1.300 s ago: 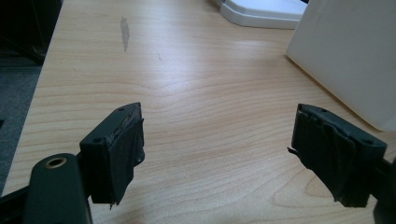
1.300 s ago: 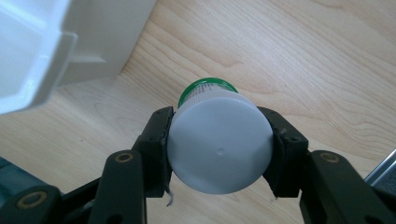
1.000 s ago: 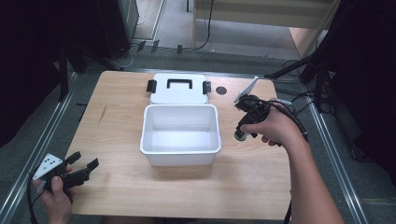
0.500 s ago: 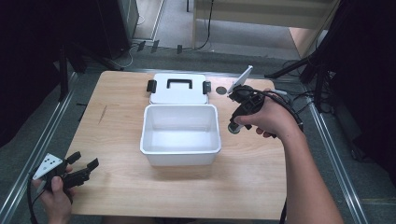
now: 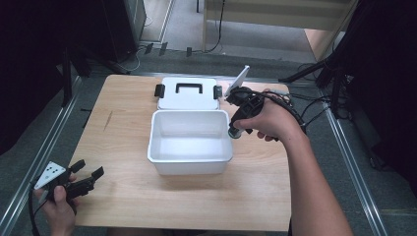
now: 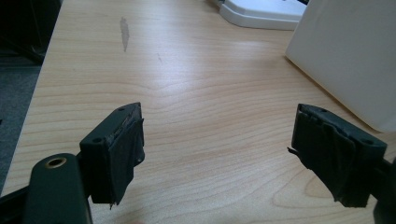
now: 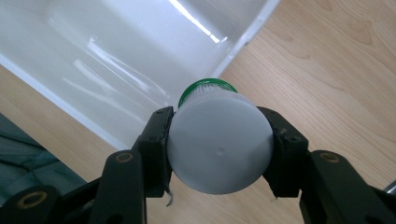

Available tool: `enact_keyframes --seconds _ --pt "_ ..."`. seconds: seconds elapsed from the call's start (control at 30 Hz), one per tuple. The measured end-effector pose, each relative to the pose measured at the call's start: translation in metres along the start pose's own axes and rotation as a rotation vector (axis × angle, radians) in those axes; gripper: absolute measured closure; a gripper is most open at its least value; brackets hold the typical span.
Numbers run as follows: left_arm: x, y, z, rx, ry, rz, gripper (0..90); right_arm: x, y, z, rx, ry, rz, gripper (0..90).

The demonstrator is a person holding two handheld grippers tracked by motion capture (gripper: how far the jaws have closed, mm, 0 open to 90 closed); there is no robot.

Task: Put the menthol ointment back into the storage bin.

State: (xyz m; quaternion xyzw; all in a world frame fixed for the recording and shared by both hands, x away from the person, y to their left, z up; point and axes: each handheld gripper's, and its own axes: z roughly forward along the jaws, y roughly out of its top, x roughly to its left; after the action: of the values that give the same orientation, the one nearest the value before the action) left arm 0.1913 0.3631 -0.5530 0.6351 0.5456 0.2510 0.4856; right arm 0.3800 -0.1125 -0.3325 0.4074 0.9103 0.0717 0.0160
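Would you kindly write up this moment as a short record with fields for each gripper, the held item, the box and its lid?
right gripper: shut on the small bottle, at the bin's right rim
small bottle: white with a green cap, its base toward the camera, cap pointing at the bin
white bin: open, mid-table, nothing visible inside
lid: flat on the table behind the bin, black handle and clips
left gripper: open, holding nothing, near the table's front left corner
table: light wood
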Motion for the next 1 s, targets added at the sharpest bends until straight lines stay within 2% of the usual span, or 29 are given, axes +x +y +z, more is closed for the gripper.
enact_keyframes --seconds 0.6,0.83,1.0 --pt "0.000 0.000 0.000 0.000 0.000 -0.003 17.9 0.026 0.021 0.017 0.011 0.022 -0.068 51.5" --pt "0.000 0.000 0.000 0.000 -0.001 -0.004 17.9 0.033 0.027 0.026 0.015 0.030 -0.113 51.5" --pt "0.000 0.000 0.000 0.002 -0.002 -0.004 17.9 0.035 0.027 0.038 0.030 0.026 -0.165 51.5"
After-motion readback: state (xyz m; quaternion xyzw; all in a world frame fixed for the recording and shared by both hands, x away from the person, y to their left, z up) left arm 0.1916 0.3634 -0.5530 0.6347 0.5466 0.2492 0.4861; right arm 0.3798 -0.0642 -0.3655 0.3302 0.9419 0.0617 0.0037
